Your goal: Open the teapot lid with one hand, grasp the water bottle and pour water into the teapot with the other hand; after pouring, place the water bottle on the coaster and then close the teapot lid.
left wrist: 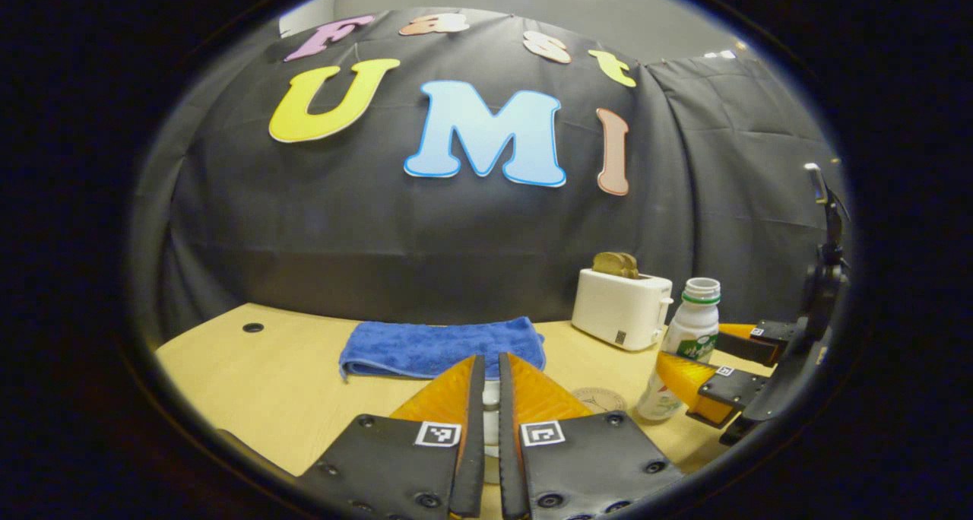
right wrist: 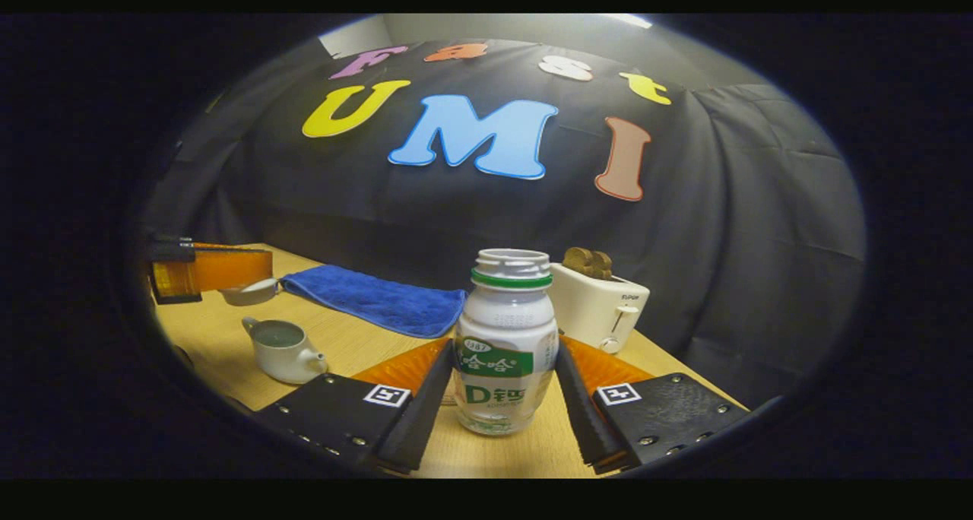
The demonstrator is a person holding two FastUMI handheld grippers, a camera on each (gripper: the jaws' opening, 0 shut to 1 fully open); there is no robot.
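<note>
holding the teapot lid [right wrist: 249, 292] clamped in our left gripper [left wrist: 490, 387] off the open teapot [right wrist: 283, 350], our right gripper [right wrist: 505, 387] brackets the standing water bottle [right wrist: 505, 345], fingers spread; bottle not on the coaster [left wrist: 600, 400].

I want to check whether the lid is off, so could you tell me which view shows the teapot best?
The right gripper view: the teapot stands open on the table, lid lifted. In the left gripper view, only a pale sliver shows between that tool's fingers.

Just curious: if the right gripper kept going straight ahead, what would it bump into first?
The water bottle, standing between the right gripper's open fingers. The toaster stands behind it.
</note>
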